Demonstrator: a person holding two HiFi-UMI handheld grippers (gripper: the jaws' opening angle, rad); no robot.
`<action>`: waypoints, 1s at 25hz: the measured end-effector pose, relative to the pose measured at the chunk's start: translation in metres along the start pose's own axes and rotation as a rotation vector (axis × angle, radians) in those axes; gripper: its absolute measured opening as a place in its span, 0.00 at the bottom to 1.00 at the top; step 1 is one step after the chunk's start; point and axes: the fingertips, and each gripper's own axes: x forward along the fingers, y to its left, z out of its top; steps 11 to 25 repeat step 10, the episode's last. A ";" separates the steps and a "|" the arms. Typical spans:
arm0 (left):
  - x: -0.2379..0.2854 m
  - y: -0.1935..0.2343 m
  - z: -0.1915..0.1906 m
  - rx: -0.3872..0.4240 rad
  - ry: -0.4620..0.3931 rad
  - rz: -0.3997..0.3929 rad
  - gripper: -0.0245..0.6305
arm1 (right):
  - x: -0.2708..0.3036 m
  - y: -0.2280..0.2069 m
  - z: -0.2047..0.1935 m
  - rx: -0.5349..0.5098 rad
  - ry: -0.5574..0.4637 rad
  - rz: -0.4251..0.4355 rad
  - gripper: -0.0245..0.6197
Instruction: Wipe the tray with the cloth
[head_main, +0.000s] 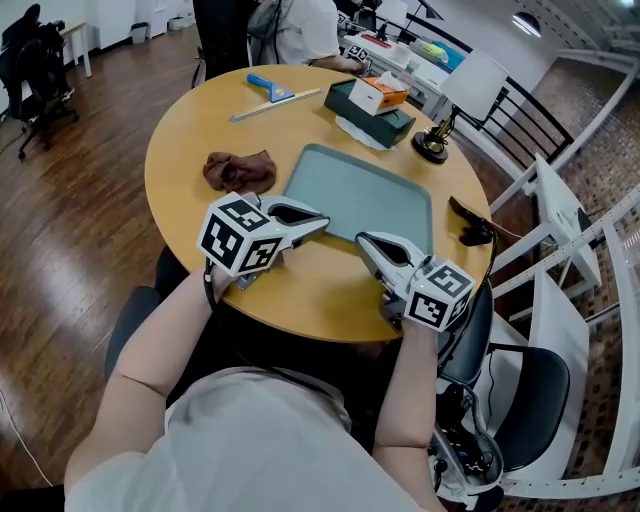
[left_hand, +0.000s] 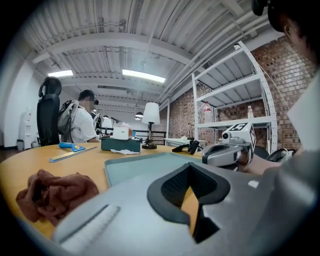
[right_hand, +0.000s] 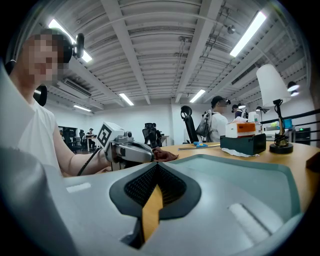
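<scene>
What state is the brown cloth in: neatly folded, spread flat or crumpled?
Crumpled: the brown cloth lies in a wrinkled heap on the round table, beside the tray.

1. You had no readable word, brand or number anywhere in view.
2. The marker cube (head_main: 240, 235) on your left gripper (head_main: 322, 222), like your right gripper's (head_main: 362, 241), carried only black-and-white square patterns.
3. Any print on the orange-and-white box (head_main: 378, 95) was too small to read.
</scene>
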 end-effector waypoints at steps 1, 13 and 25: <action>-0.001 -0.002 0.000 -0.002 0.002 -0.001 0.04 | -0.001 0.002 0.000 0.001 0.001 -0.001 0.04; -0.004 0.011 0.003 0.017 0.004 0.004 0.04 | 0.012 -0.003 -0.002 0.018 -0.022 0.000 0.04; -0.004 0.011 0.003 0.017 0.004 0.004 0.04 | 0.012 -0.003 -0.002 0.018 -0.022 0.000 0.04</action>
